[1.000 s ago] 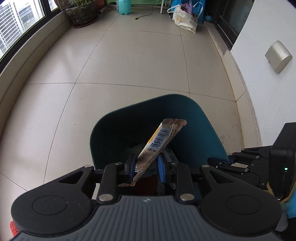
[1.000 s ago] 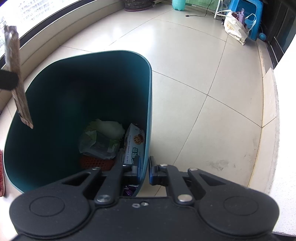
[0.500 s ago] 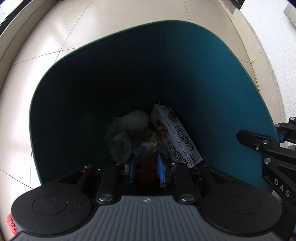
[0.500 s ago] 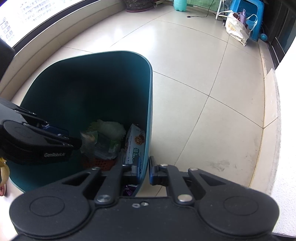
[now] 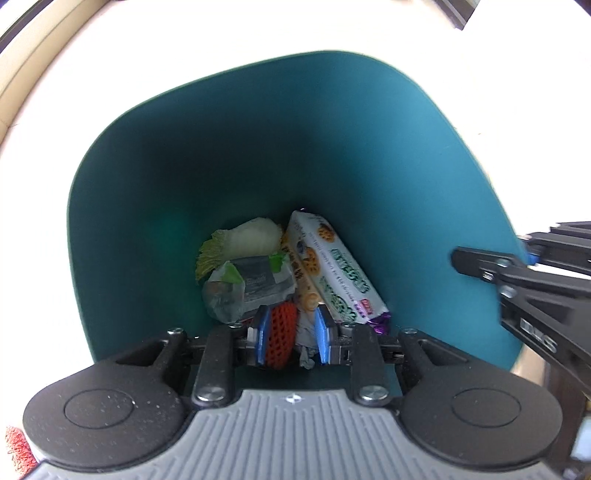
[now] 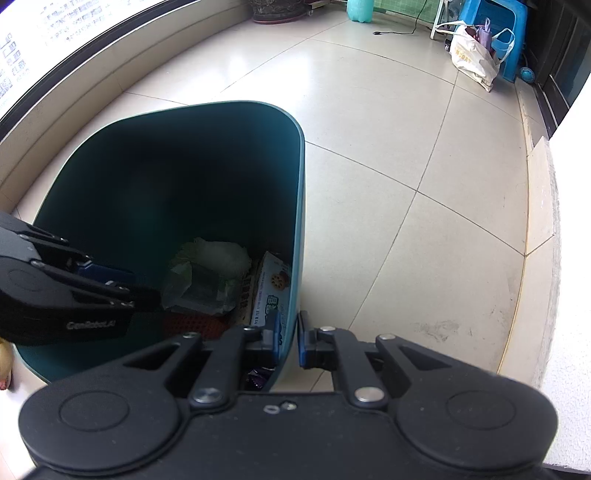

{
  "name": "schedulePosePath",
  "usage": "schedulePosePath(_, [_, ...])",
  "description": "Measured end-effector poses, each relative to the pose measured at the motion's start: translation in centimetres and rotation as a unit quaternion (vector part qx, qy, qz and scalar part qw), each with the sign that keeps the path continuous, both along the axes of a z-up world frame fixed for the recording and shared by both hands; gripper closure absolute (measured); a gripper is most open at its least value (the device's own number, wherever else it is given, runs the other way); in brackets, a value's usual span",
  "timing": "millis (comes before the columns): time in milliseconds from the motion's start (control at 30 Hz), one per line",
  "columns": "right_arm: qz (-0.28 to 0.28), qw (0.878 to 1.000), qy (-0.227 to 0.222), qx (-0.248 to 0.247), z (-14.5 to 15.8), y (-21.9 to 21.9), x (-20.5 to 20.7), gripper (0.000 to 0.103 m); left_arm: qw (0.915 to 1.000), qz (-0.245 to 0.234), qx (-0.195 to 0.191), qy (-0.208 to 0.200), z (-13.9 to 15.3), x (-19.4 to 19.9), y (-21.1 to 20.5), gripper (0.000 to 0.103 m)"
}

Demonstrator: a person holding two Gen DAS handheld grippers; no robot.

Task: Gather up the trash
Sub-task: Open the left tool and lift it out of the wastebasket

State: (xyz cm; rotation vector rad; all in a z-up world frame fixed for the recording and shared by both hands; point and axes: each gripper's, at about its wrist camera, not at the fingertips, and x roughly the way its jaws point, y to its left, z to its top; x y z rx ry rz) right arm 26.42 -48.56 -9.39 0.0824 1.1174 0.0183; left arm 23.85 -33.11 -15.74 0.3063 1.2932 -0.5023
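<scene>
Through my left wrist camera I look almost straight down into the deep teal plastic trash bin [image 5: 369, 155]. My left gripper [image 5: 291, 334] hangs inside its mouth with the blue pads a modest gap apart, and I see nothing pinched between them; the things framed in that gap lie below, on the bin's floor. Down there is a heap of rubbish: a long white biscuit packet printed with cookies and green lettering [image 5: 332, 269] leaning along the right side, a pale cabbage-like leafy chunk [image 5: 243, 240] at the back, a crumpled clear-and-green plastic wrapper [image 5: 247, 284] in front of it, and a red-orange mesh net [image 5: 282, 338] nearest my pads. At the right edge my right gripper's black frame reaches over the rim.

Through my right wrist camera the right gripper [image 6: 288, 338] is closed on the bin's near wall at the rim, one pad inside and one outside, steadying it. My left claw [image 6: 110, 284] comes in from the left, over the dim interior, above the same packet [image 6: 271, 295] and wrapper [image 6: 201, 284]. The beige tiled floor [image 6: 406, 166] around the bin looks bare; a white shopping bag [image 6: 472, 59] by a blue plastic stool [image 6: 506, 22] stands well apart at the far end.

I judge this drop finished, with several pieces binned. What remains is to lift my left claw out and check for more litter, which these views do not show.
</scene>
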Motion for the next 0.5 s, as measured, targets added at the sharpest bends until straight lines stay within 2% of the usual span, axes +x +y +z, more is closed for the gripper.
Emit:
schedulePosePath(200, [-0.001, 1.0, 0.001, -0.003, 0.0, 0.2, 0.2, 0.095, 0.9992, -0.016, -0.032, -0.019, 3.7, -1.6, 1.6, 0.078])
schedulePosePath(267, [-0.003, 1.0, 0.001, -0.002, -0.1, 0.1, 0.2, 0.095, 0.9983, -0.018, -0.051, -0.019, 5.2, -2.0, 2.9, 0.078])
schedulePosePath(500, [-0.002, 1.0, 0.002, -0.005, 0.0, 0.4, 0.3, 0.095, 0.9962, -0.013, -0.078, -0.037, 8.7, -3.6, 6.9, 0.074])
